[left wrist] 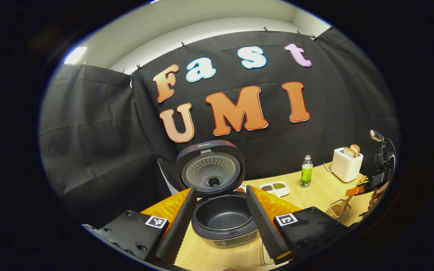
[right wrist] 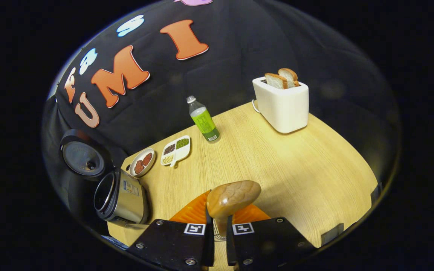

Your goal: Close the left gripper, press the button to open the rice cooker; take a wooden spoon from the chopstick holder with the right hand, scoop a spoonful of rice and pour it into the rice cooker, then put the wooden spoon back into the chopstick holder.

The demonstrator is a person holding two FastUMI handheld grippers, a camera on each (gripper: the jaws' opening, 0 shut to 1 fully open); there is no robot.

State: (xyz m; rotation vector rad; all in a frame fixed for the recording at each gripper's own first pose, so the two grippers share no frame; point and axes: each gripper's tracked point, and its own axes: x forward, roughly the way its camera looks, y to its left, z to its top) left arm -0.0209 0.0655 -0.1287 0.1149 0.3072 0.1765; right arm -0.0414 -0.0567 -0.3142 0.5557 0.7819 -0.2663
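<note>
1. Right now we are pinching the wooden spoon (right wrist: pixel 232 198) by its handle in the right gripper (right wrist: pixel 217 229), both fingers pressed on it, bowl pointing up and forward over the table (right wrist: pixel 296 177).
2. We are judging it light, stiff and smooth, so a hold low on the handle is risking a swivel.
3. Our left gripper (left wrist: pixel 220 222) is hanging spread before the rice cooker (left wrist: pixel 224 220), its lid up.
4. We are not spotting the rice yet.

In the right gripper view the wooden spoon's (right wrist: pixel 233 197) handle drops out of sight between the right tool's (right wrist: pixel 217 241) fingers. Left of it, the rice cooker's (right wrist: pixel 121 197) pot interior faces away, and the contents of the divided dish (right wrist: pixel 175 150) beyond the cooker are too small to identify.
</note>
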